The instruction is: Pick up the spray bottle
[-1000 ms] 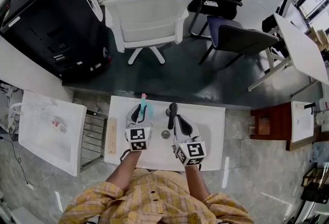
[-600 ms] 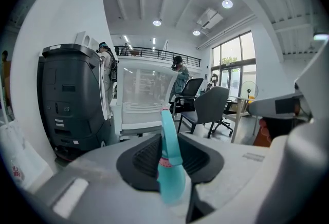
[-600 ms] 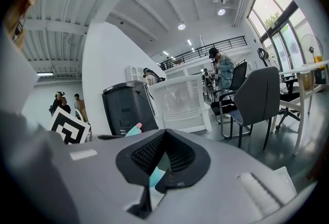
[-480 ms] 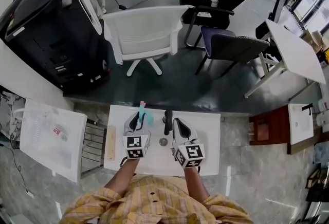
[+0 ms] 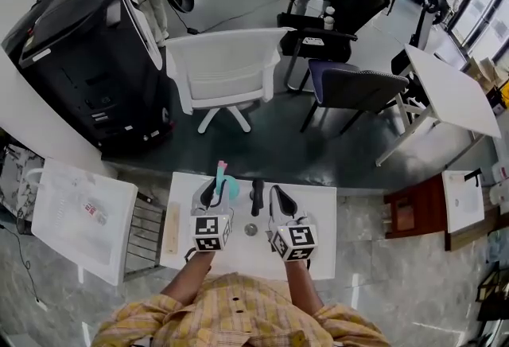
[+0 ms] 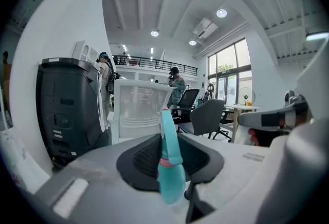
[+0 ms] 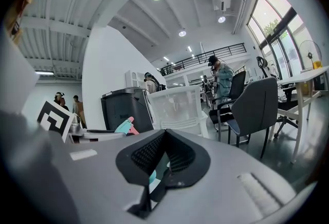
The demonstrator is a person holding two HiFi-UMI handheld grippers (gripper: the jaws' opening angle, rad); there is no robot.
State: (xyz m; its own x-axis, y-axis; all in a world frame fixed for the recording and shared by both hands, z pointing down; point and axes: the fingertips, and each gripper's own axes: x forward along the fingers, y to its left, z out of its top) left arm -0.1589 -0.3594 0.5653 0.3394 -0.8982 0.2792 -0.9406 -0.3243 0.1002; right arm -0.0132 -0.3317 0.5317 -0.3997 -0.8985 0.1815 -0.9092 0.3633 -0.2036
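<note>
In the head view the teal spray bottle (image 5: pixel 223 177), with a pink tip, stands up between the fingers of my left gripper (image 5: pixel 219 191), which is shut on it above the small white table (image 5: pixel 318 214). The left gripper view shows the bottle (image 6: pixel 171 179) clamped between the dark pads. My right gripper (image 5: pixel 258 194) hovers just right of the bottle, its dark jaws closed together with nothing held. From the right gripper view (image 7: pixel 158 166) the bottle's teal and pink head (image 7: pixel 124 125) shows at the left.
A small round metal piece (image 5: pixel 251 230) lies on the table between the grippers, and a wooden strip (image 5: pixel 172 228) along its left edge. A white side table (image 5: pixel 79 218) and wire rack (image 5: pixel 145 214) stand left. Beyond are a white chair (image 5: pixel 227 59), a black cabinet (image 5: pixel 87 43) and dark chairs (image 5: pixel 358 83).
Both grippers have risen above the table, the left one carrying the spray bottle up with it. The grip on the bottle is unchanged.
</note>
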